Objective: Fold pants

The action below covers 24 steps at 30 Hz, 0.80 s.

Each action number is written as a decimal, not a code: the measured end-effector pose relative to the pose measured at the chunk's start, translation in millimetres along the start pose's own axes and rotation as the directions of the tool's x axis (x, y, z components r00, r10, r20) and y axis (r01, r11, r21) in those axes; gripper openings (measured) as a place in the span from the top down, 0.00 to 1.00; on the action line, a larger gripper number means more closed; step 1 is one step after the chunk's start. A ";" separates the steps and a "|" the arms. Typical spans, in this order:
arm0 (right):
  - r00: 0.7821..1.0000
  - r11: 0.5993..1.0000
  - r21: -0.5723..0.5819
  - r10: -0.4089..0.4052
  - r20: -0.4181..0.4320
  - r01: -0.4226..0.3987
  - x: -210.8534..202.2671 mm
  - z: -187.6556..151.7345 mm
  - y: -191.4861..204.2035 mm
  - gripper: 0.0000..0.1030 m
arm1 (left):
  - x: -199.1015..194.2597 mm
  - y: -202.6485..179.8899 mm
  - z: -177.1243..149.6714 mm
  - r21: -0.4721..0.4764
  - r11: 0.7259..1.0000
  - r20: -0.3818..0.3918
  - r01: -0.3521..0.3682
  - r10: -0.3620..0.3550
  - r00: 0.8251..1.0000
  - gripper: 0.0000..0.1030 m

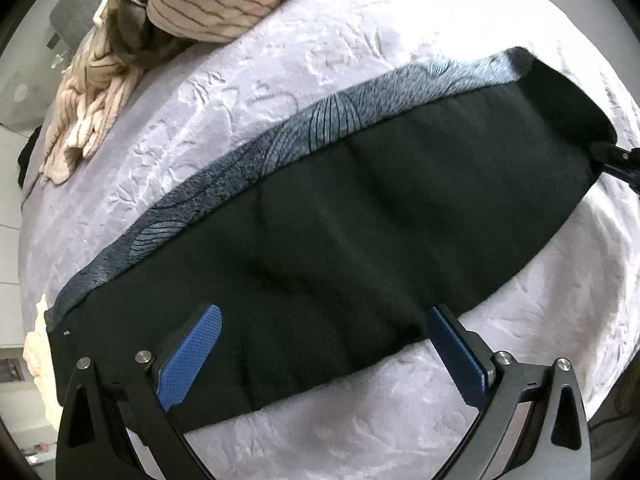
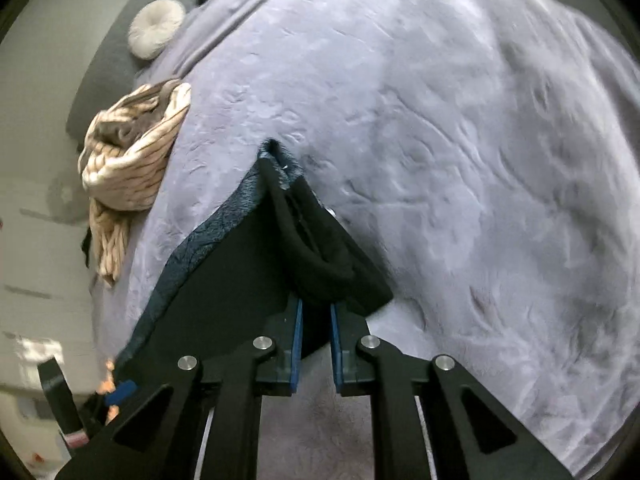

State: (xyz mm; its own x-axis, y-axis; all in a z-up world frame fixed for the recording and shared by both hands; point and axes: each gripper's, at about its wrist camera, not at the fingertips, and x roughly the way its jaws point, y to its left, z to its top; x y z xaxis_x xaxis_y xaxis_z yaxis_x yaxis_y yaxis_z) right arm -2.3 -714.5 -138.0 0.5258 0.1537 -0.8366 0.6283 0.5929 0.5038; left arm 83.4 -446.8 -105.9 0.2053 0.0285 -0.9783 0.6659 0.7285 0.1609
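Blue-padded left gripper (image 1: pixel 324 344) hovers with jaws spread wide; right gripper (image 2: pixel 316 320) pinches the pants (image 1: pixel 340 232) at one end; legs lie doubled lengthwise on the bed (image 1: pixel 360 40); crosswise folds remain.

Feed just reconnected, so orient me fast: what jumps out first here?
The dark pants stretch in a long band across the lavender bedspread. The right claw is pinching one end, the left claw gapes open over the other. A striped beige garment lies heaped at the bed's far edge.
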 end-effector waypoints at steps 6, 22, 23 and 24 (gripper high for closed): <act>0.998 0.993 0.117 0.006 -0.057 0.001 14.0 -3.3 -22.7 0.74 | 6.3 -1.7 0.2 -0.008 1.000 -0.002 0.001 -0.001 1.000 0.00; 0.974 0.951 0.238 0.216 -0.066 -0.195 26.8 -24.5 -32.9 0.54 | 3.6 10.0 12.4 -0.076 0.996 0.045 0.035 -0.032 0.998 0.00; 0.973 0.950 0.241 0.222 -0.068 -0.199 30.7 -24.1 -33.1 0.54 | 5.8 10.6 14.6 -0.092 0.995 0.049 0.047 -0.042 0.998 0.00; 0.972 0.949 0.242 0.225 -0.068 -0.203 34.3 -23.7 -32.9 0.54 | 8.0 10.0 15.8 -0.103 0.993 0.053 0.053 -0.048 0.997 0.00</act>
State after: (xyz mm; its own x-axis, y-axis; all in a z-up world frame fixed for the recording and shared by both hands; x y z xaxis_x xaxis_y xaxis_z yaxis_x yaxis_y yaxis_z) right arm -18.5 -710.0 -188.4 0.6133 0.3370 -0.7143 0.6283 0.3398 0.6998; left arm 103.1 -450.2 -110.0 0.2110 -0.0426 -0.9766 0.5988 0.7953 0.0947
